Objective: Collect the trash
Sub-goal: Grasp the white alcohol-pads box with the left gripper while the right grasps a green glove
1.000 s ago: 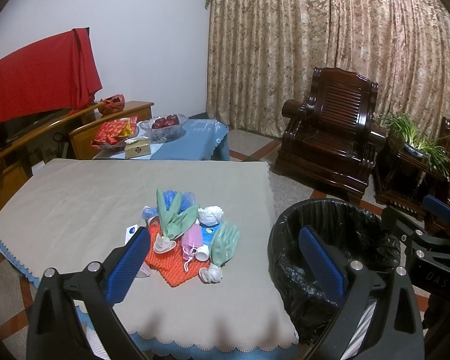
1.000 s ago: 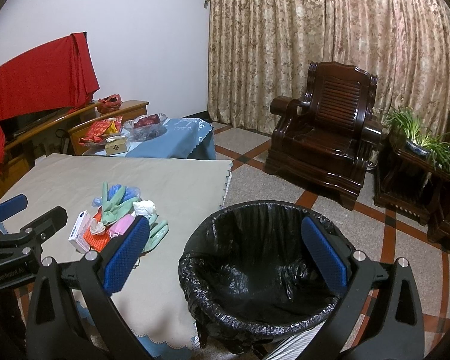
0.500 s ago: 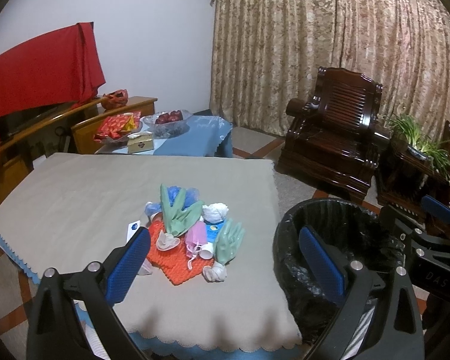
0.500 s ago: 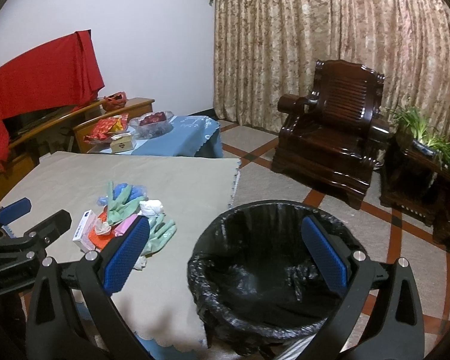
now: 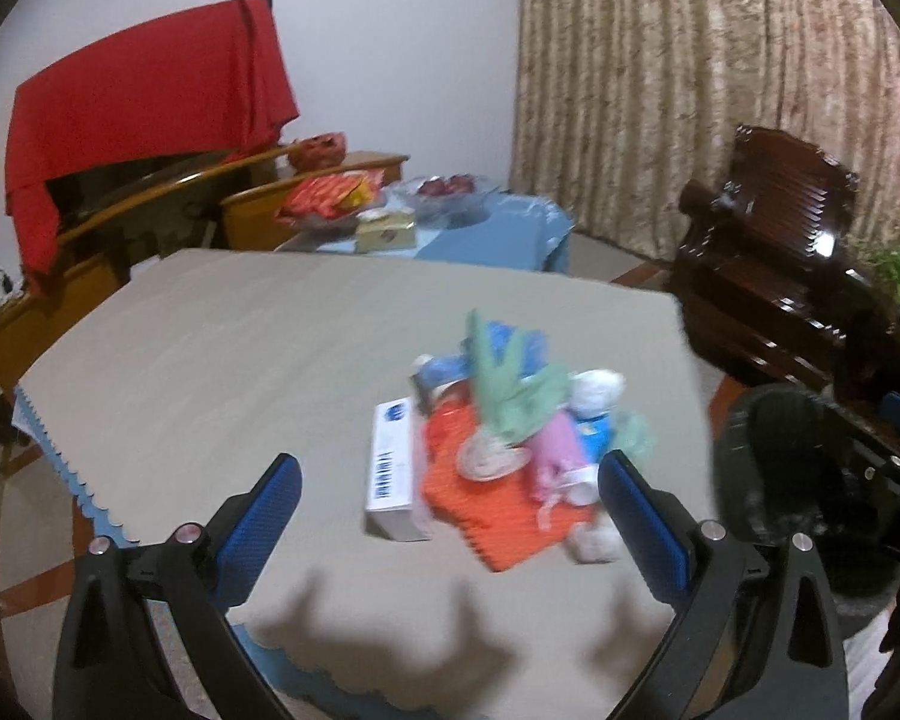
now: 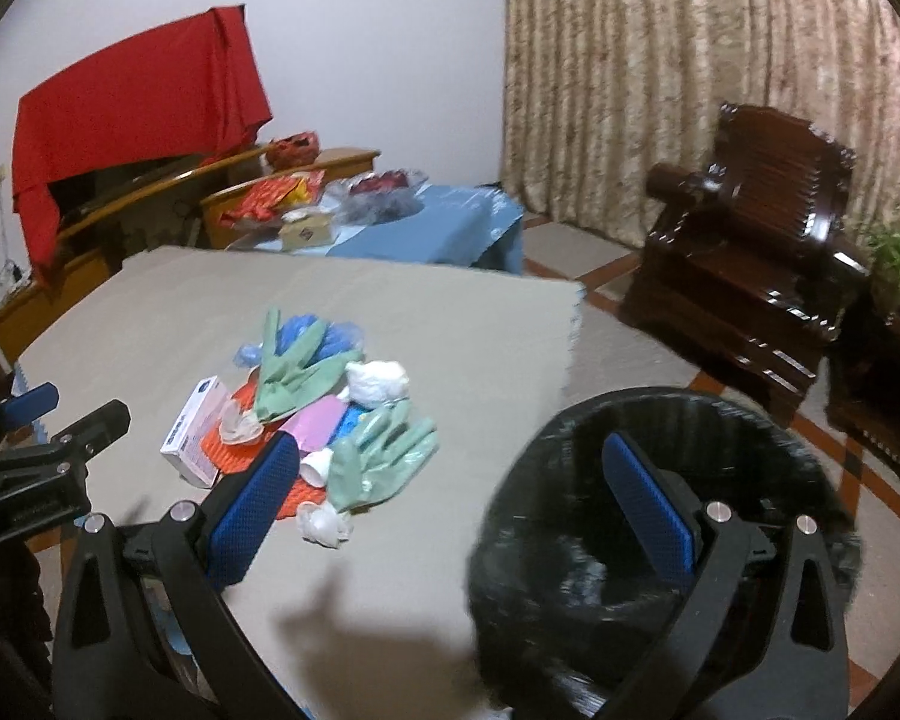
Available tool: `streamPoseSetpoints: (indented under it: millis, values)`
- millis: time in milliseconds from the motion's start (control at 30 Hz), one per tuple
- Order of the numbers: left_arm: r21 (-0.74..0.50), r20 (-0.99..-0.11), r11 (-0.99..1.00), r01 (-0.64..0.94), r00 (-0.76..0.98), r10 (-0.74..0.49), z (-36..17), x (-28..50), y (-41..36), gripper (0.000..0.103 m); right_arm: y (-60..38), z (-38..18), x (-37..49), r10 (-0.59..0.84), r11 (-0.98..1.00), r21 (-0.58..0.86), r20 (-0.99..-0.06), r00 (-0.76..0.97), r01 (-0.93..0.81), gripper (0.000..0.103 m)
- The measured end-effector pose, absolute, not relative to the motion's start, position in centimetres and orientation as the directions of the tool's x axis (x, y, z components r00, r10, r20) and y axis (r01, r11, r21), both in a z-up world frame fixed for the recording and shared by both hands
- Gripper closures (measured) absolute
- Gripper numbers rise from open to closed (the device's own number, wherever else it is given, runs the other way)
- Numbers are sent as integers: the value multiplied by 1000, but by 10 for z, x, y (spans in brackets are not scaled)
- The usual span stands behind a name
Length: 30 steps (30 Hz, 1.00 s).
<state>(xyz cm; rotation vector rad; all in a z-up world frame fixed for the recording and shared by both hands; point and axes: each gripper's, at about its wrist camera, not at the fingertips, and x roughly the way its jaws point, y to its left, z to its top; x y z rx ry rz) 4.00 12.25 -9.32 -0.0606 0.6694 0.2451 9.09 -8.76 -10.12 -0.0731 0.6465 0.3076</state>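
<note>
Blue-padded left tongs [image 5: 450,510] wide, empty, shifted leftward over trash pile [image 5: 504,444]; right tongs [image 6: 450,492] wide.

Beyond the table: carved dark wooden armchair [image 6: 744,252], patterned beige curtain [image 6: 678,78], red cloth [image 6: 132,114] draped over a cabinet, blue-covered side table [image 6: 444,228].

Legible markings: none confirmed.
A barcode and a blue logo are printed on the white box [image 5: 393,474] at the left edge of the trash pile [image 5: 510,444], but no characters can be read. Print on the tan box [image 6: 306,231] beyond the pile is blurred.
</note>
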Motion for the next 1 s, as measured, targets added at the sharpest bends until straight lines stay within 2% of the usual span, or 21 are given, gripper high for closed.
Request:
streamPoseSetpoints:
  millis: [200,300,367,500,600,667,700,767,900,1000]
  values:
    - [52,-650,964,-262,724,231,-122,64,144,9,-50,-142,121,290,931,23,-655,698,-365,7]
    - [51,-678,964,-261,700,226,-139,77,154,12,-37,-161,135,287,925,16,-683,672,-379,14]
    - [48,-689,963,-264,689,223,-147,82,160,14,-30,-172,144,294,921,26,-703,647,-389,23]
    - [36,-712,962,-270,668,215,-165,95,170,19,-22,-188,163,286,921,27,-726,625,-389,26]
    - [11,-728,964,-264,659,189,-176,107,177,24,-15,-198,177,289,916,33,-743,604,-399,37]
    - [5,-735,966,-257,654,177,-181,114,178,27,-12,-204,186,309,910,58,-755,578,-411,51]
    - [7,-742,967,-256,647,177,-185,119,178,29,-10,-206,189,324,905,74,-758,566,-419,55]
    - [-1,-751,967,-253,639,166,-191,124,180,38,-6,-208,192,372,883,115,-763,529,-455,77]
    - [-71,-767,970,-233,635,96,-200,132,185,62,0,-203,189,400,859,115,-758,514,-499,86]
    - [-72,-767,970,-232,635,95,-200,133,185,66,-3,-195,186,427,850,142,-750,506,-507,91]
